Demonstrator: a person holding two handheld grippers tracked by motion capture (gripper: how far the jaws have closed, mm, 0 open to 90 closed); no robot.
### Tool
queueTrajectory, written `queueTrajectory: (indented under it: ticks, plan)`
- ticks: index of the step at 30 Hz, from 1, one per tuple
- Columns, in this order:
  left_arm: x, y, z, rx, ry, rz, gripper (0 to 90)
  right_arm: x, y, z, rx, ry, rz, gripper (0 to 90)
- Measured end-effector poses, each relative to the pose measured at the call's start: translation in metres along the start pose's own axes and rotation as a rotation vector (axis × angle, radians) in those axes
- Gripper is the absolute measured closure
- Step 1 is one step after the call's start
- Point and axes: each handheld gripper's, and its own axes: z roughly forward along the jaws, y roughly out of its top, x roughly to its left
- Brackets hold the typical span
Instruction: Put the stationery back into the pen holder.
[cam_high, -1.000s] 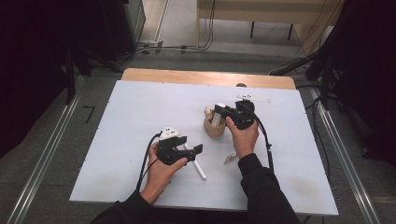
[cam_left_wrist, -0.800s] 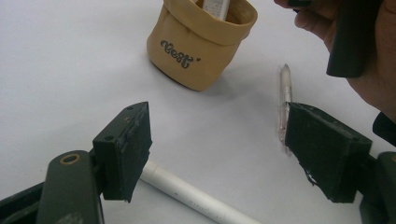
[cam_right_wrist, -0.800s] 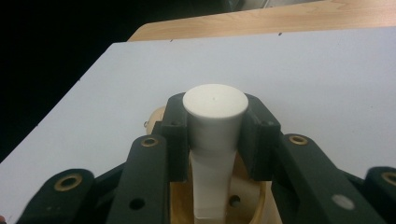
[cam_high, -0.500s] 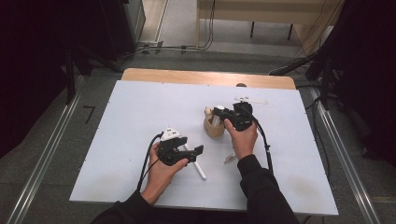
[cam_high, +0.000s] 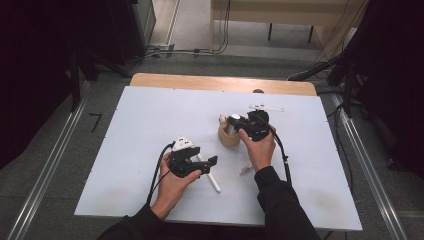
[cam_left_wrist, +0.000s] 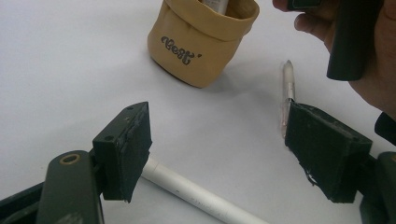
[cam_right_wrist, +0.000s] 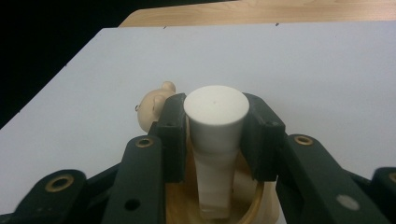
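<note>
Two jaws of the right gripper (cam_right_wrist: 215, 140) are flanking the white tube's (cam_right_wrist: 215, 140) cap, loosening; light, stiff, smooth, best gripped below cap.

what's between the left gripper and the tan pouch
Bare table, as the left gripper view shows. The white pen lies below the left gripper, short of the pouch, and the clear pen lies off to the side.
</note>
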Motion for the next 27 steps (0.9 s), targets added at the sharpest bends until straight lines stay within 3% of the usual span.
queueTrajectory:
  ticks: [20,27]
  plan:
    - [0.0,0.0,0.0,-0.001,0.003,0.003,23.6,0.001,0.004,-0.014,-0.06,-0.015,-0.024,31.6]
    - [-0.001,0.0,0.0,0.0,0.004,0.008,23.6,0.002,0.001,-0.023,-0.049,-0.037,-0.066,19.8]
